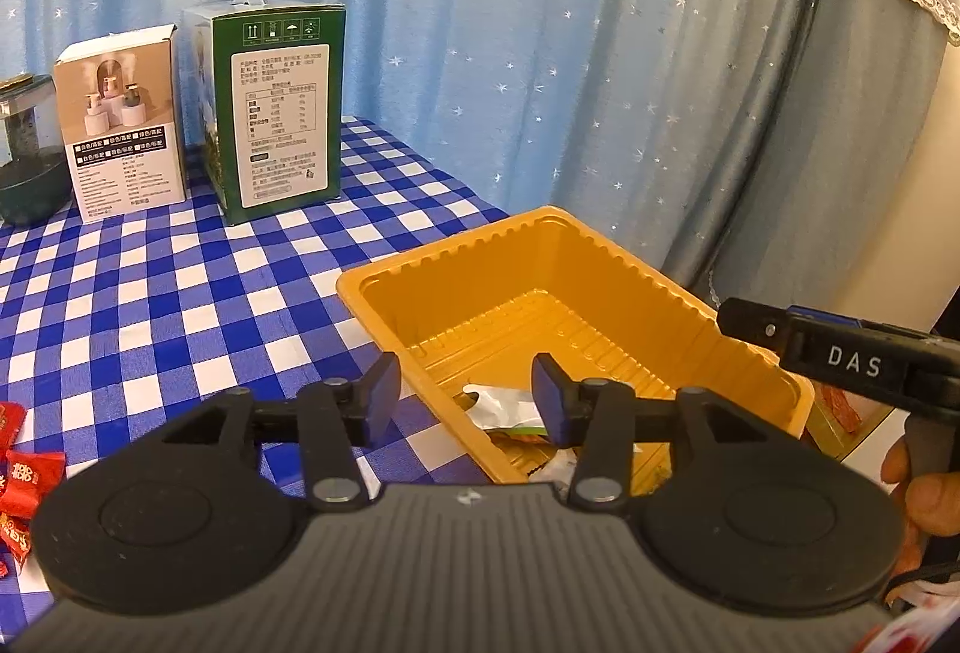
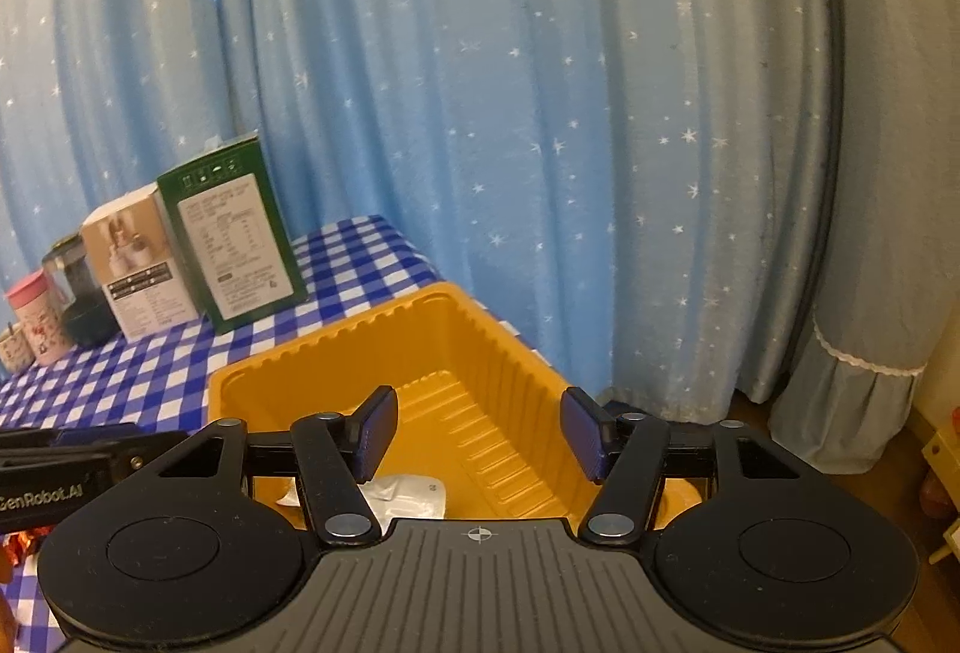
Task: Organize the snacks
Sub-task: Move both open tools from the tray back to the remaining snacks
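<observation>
A yellow plastic tray stands at the right edge of the blue-checked table; it also shows in the right wrist view. White and green snack packets lie in its near end, seen as a white packet from the right wrist. My left gripper is open and empty, hovering over the tray's near left corner. My right gripper is open and empty above the tray's near end; its body shows at the right of the left wrist view. Red wrapped candies lie on the table at the far left.
A green carton, a beige box and a dark glass jar stand at the back of the table before a blue star curtain. A pink cup stands further left. The table edge runs just right of the tray.
</observation>
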Available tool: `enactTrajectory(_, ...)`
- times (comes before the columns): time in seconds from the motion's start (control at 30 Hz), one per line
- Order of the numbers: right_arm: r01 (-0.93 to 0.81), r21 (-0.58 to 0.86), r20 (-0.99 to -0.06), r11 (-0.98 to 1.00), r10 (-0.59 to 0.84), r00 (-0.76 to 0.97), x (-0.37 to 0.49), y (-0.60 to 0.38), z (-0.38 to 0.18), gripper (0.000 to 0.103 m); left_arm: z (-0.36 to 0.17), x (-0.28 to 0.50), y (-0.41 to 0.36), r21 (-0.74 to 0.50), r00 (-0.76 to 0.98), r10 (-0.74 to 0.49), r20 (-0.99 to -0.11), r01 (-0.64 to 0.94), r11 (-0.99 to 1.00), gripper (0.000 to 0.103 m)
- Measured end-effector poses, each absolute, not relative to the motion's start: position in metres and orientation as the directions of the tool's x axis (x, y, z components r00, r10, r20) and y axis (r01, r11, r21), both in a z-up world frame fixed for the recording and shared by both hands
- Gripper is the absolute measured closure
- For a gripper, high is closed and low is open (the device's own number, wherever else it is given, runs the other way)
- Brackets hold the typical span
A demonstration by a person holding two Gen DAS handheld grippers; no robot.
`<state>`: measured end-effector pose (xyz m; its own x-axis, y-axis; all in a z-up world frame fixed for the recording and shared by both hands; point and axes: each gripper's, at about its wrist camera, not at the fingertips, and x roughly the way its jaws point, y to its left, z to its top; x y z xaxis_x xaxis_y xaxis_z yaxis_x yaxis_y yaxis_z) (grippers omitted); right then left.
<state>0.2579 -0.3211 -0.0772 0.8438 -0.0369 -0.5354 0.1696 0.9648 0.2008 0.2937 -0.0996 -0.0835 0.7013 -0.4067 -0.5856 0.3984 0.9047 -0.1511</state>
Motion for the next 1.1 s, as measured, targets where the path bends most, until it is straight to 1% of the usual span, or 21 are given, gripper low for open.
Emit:
enactTrajectory(0.23,0.146,0.19,-0.532,0.971,-0.023,0.846,0.259,-0.31,-0.074,0.043,-0.077,0.288,-0.085,-0.154,0.721,-0.391,-0.573,0.374,0.915,0.054)
enactTrajectory(0.47,0.032,0.153,-0.499,0.988,0.05,0.865,0.256,-0.278,-0.069,0.043,-0.072,0.281,-0.054,-0.14,0.75,-0.333,-0.572,0.31,0.94,0.054)
enactTrajectory(0.7,-0.088,0.149,-0.478,0.985,0.15,0.866,0.257,-0.239,-0.066,0.043,-0.071,0.266,-0.007,-0.111,0.779,-0.245,-0.577,0.222,0.969,0.051)
enactTrajectory(1.1,-0.269,0.155,-0.479,0.951,0.31,0.821,0.262,-0.159,-0.064,0.043,-0.075,0.233,0.079,-0.042,0.805,-0.08,-0.588,0.069,0.997,0.049)
